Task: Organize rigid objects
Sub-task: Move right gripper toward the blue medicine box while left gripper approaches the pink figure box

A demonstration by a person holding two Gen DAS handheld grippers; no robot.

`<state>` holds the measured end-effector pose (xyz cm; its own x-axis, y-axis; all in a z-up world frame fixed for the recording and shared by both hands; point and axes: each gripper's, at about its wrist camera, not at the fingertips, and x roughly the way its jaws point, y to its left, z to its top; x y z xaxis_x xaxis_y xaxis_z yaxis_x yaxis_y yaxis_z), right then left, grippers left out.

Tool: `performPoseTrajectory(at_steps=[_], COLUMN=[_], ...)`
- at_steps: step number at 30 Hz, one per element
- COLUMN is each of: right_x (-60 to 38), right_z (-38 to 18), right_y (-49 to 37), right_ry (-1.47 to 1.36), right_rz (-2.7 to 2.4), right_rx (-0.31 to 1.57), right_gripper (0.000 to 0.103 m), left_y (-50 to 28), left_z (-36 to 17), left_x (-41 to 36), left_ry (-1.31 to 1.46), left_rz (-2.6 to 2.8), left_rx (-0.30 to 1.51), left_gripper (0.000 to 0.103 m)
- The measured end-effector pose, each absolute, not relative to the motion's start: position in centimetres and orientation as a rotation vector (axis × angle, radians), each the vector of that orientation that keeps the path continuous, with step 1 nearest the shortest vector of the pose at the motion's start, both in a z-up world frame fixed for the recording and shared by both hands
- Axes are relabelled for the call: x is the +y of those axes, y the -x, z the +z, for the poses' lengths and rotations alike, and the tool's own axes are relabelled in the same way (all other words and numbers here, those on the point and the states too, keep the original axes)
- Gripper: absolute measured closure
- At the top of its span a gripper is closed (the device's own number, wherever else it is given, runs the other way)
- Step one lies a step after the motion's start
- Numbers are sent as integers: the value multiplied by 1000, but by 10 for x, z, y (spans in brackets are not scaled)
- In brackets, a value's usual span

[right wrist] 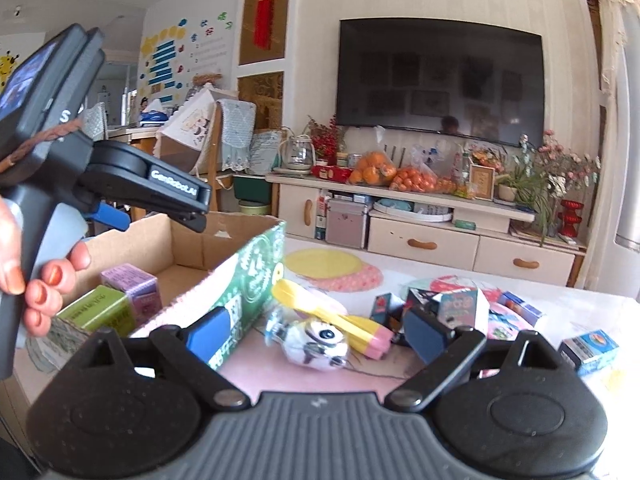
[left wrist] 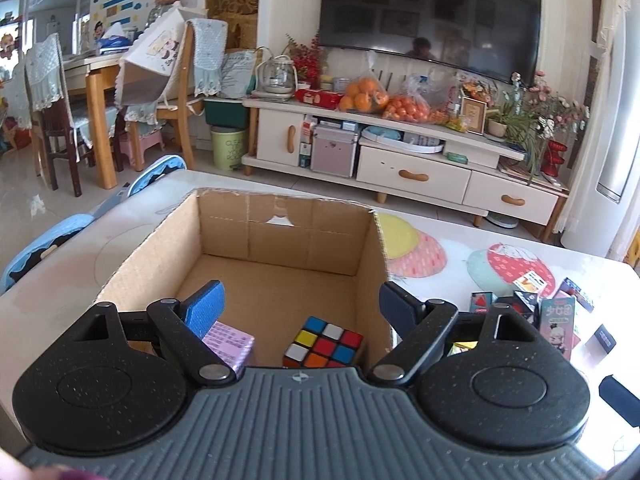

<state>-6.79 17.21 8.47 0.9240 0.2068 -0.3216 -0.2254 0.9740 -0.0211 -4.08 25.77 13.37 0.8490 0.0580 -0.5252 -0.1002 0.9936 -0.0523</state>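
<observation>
We hold the left gripper [left wrist: 300, 300], fingers wide and empty, above the cardboard box [left wrist: 280, 236], where the Rubik's cube [left wrist: 324, 342] already sits at lower centre. Our right gripper [right wrist: 320, 330], fingers also wide, faces the panda toy [right wrist: 316, 342] on the table [right wrist: 560, 312], probably the next pick.

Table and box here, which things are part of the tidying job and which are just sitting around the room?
Part of the job:
cardboard box
Rubik's cube
purple carton
green carton
small boxes on the table
panda toy

Just lying about:
TV
bagged oranges
TV cabinet
</observation>
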Motion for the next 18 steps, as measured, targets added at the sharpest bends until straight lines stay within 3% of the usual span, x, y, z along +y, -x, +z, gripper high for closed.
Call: performPoseTrajectory(at_steps=[18], right_x=[121], right_z=[74], right_y=[70], right_ry=[68], right_rz=[95], right_rx=[300], right_gripper=[9], left_y=[42], left_z=[133], left_x=[249], left_ry=[50], left_rz=[-48], left_rx=[505], left_gripper=[0])
